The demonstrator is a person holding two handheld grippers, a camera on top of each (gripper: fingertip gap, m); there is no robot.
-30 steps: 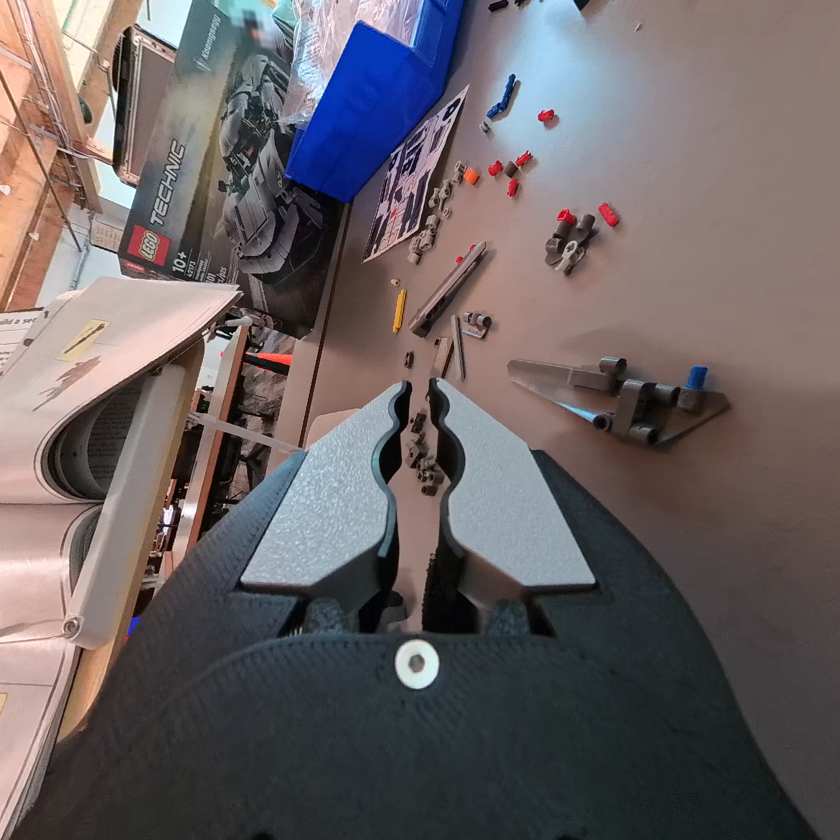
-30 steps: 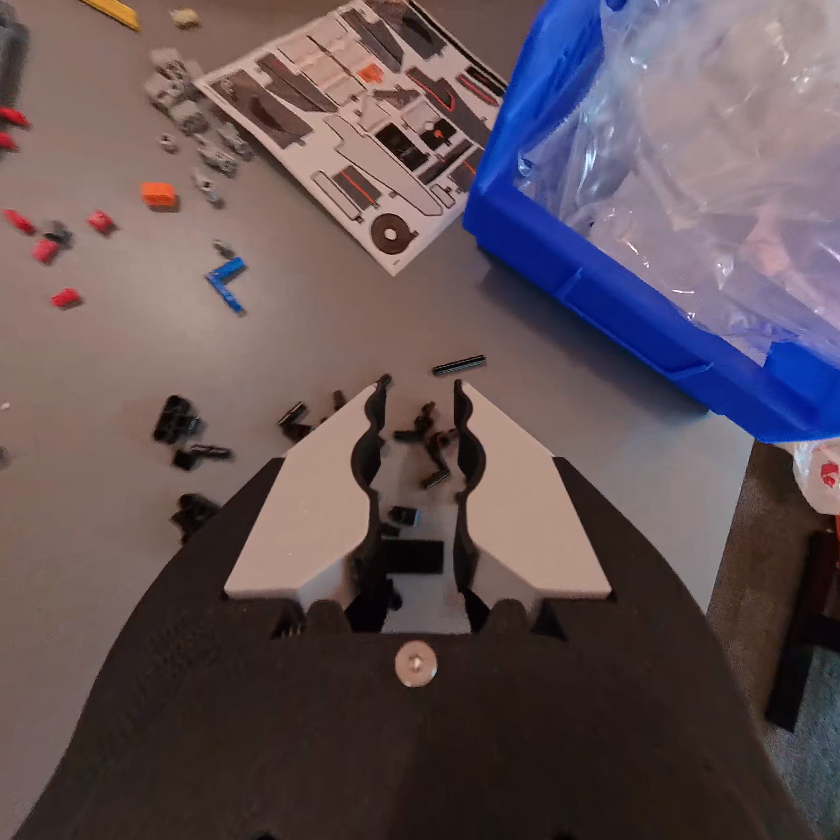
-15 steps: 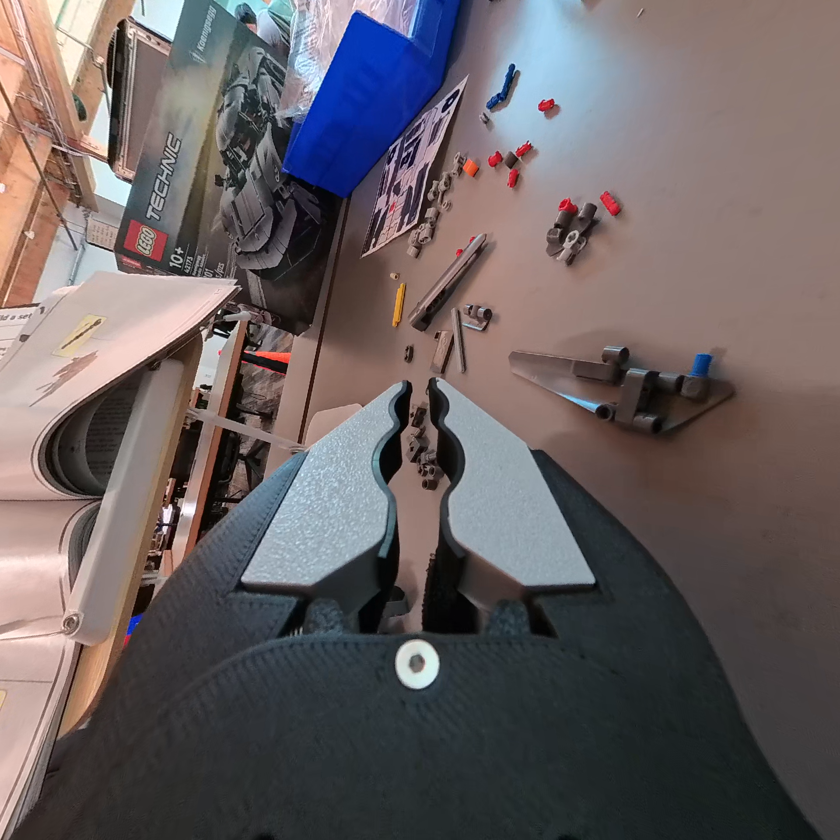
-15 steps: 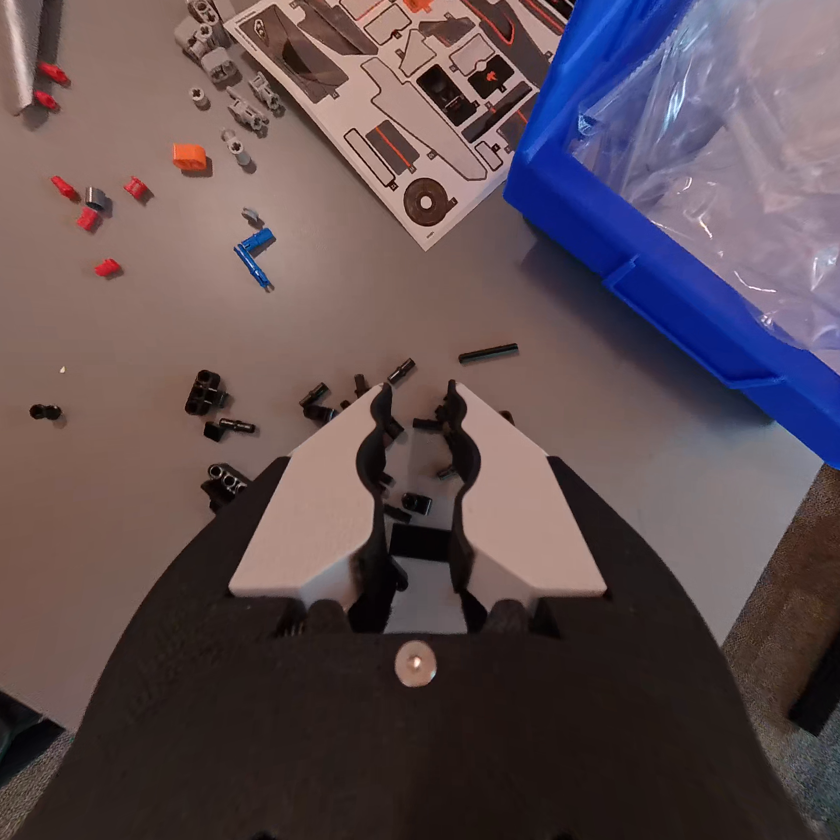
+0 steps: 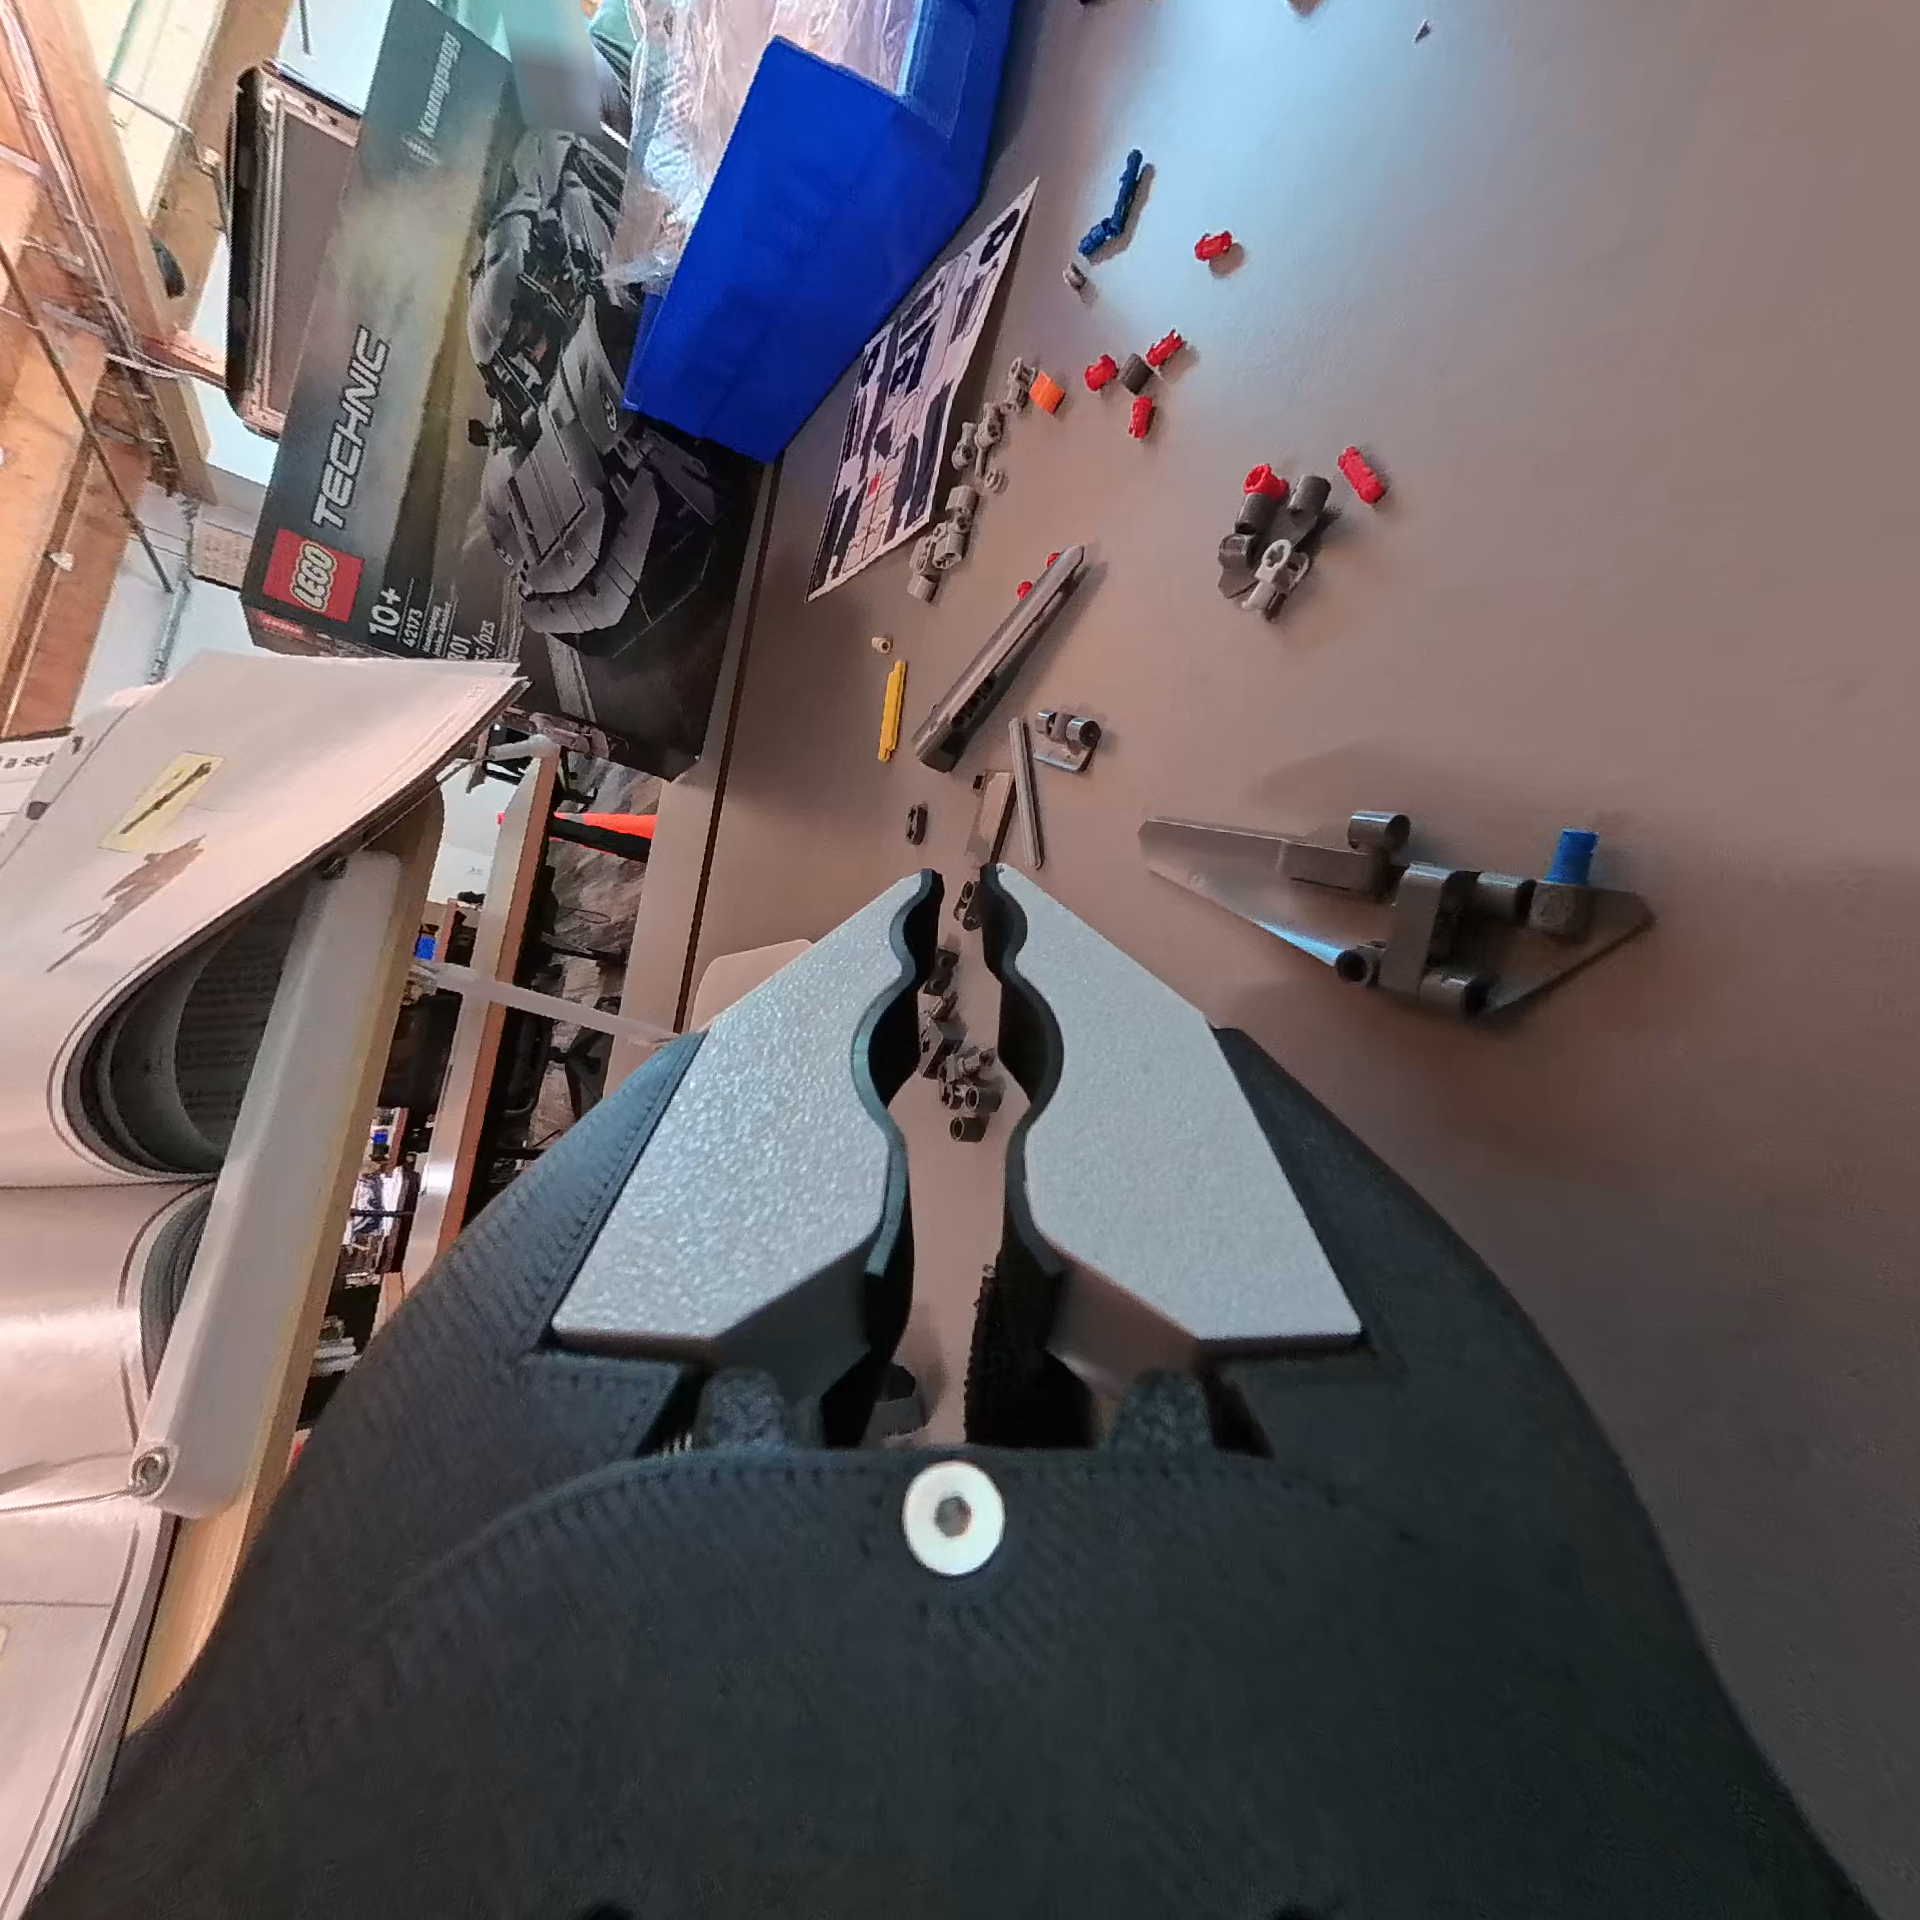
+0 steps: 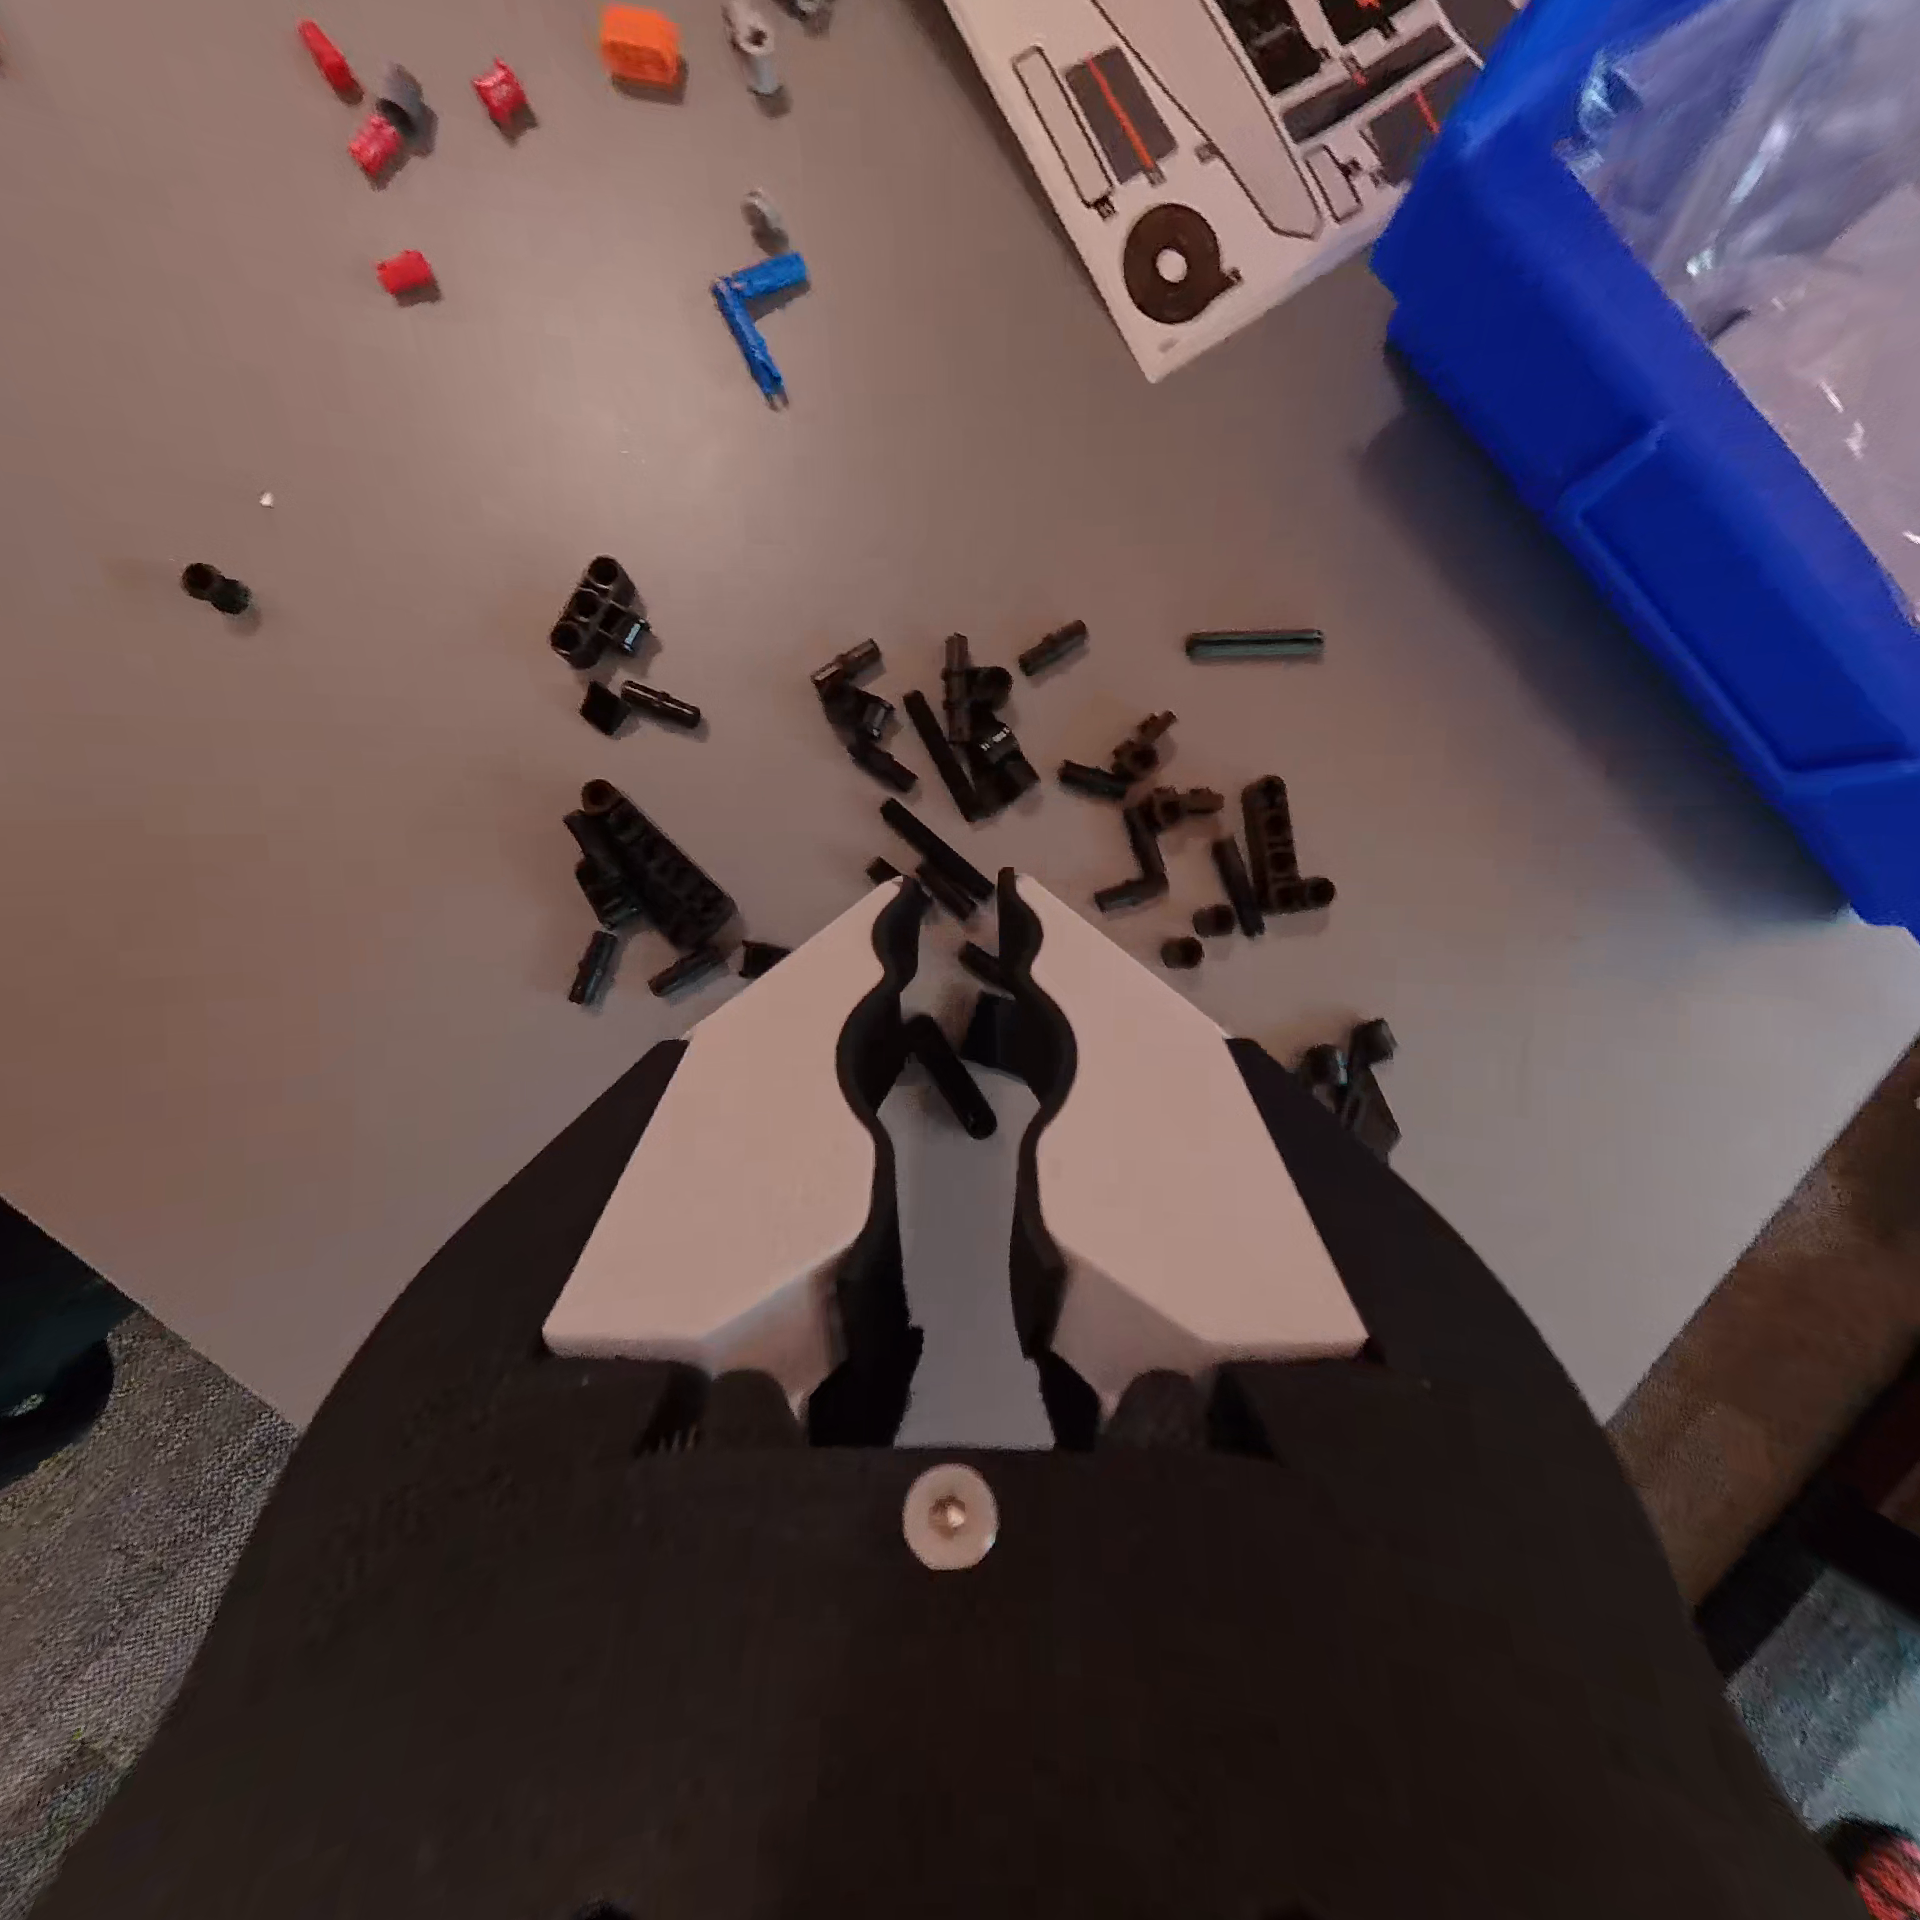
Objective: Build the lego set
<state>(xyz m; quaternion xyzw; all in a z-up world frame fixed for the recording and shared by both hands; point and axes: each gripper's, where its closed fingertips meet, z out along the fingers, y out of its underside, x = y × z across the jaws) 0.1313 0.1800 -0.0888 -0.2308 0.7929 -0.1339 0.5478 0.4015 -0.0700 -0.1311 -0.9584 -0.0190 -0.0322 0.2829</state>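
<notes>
My right gripper [image 6: 958, 894] hovers over a pile of small black pieces [image 6: 966, 748] on the grey table. Its jaws are drawn close around a black pin [image 6: 951, 1081], which sits diagonally between them and looks raised off the table. My left gripper [image 5: 956, 883] is nearly shut and empty, with only a thin gap. It hangs over a cluster of small dark grey connectors [image 5: 961, 1070]. A grey wedge-shaped assembly [image 5: 1403, 914] with a blue pin lies to its right.
A blue bin [image 6: 1662, 499] with plastic bags and a sticker sheet [image 6: 1195, 156] lie beyond the black pile. Red pieces [image 6: 400, 272] and a blue angled piece [image 6: 758, 301] are scattered. The set's box [image 5: 447, 416] and an open booklet [image 5: 208, 831] stand left. The table's near edge [image 6: 156, 1288] is close. Left tips to right tips: about 40 cm. The blue angled piece [image 6: 758, 301] is about 12 cm from my right fingertips. It is also in sight in the left wrist view [image 5: 1110, 216].
My right gripper's jaws have narrowed and it has drawn back toward the table edge, uncovering more of the black pile. The left gripper has barely moved.
</notes>
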